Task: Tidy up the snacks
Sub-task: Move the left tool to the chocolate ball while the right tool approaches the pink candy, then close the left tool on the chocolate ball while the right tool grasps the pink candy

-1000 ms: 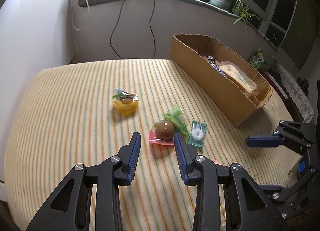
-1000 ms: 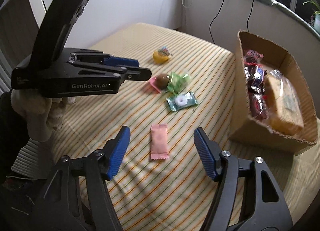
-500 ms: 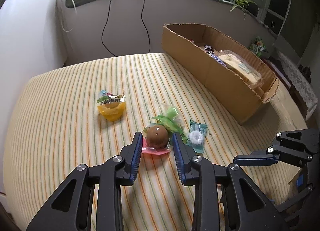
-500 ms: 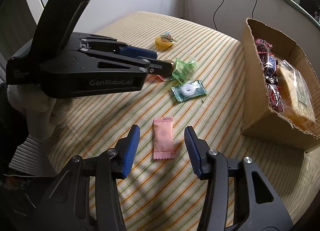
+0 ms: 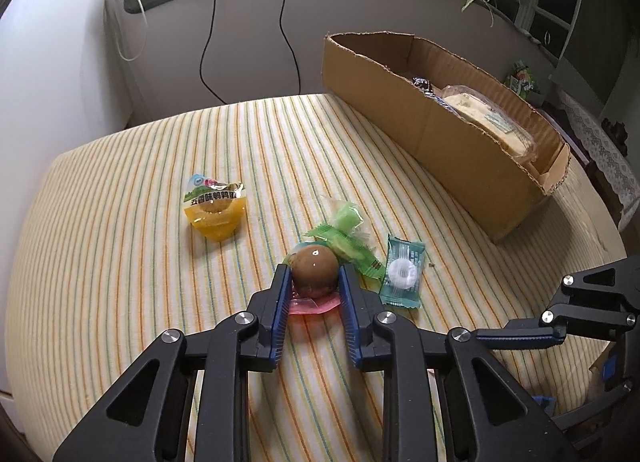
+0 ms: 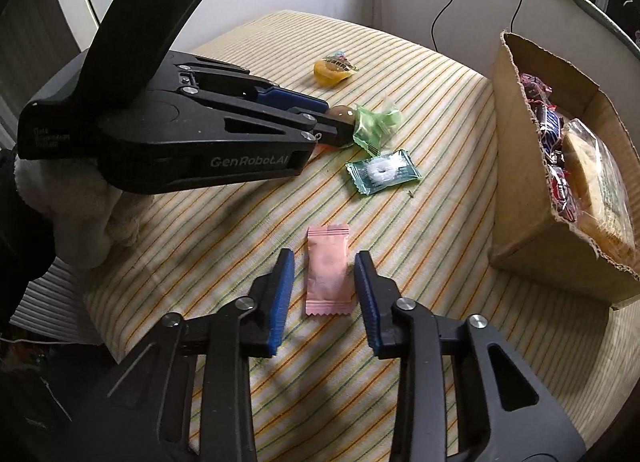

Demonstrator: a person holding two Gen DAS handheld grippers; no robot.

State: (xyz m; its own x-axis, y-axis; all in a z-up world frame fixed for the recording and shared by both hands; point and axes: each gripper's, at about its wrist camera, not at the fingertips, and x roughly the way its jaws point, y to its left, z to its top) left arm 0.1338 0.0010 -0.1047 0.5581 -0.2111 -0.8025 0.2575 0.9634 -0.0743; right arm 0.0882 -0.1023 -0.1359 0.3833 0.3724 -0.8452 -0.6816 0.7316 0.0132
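A brown egg in a clear pack with a pink base (image 5: 314, 262) lies on the striped cloth, and my left gripper (image 5: 314, 271) is shut on it, pads pressed against both sides. In the right wrist view the left gripper (image 6: 340, 123) reaches in from the left onto that egg (image 6: 342, 113). A pink sachet (image 6: 328, 270) lies flat between the pads of my right gripper (image 6: 324, 256). Its jaws are closing, with a thin gap still on each side. The open cardboard box (image 5: 440, 138) holding several snacks stands at the right.
A yellow egg pack (image 5: 214, 212), green wrapped sweets (image 5: 348, 236) and a teal pack with a white ring (image 5: 402, 272) lie close around the held egg. The table's edge runs along the left and near sides. Cables hang down the back wall. A gloved hand (image 6: 80, 222) holds the left gripper.
Both grippers came down toward the cloth. The left jaws narrowed onto the brown egg. The right jaws drew in from wide apart to just beside the pink sachet.
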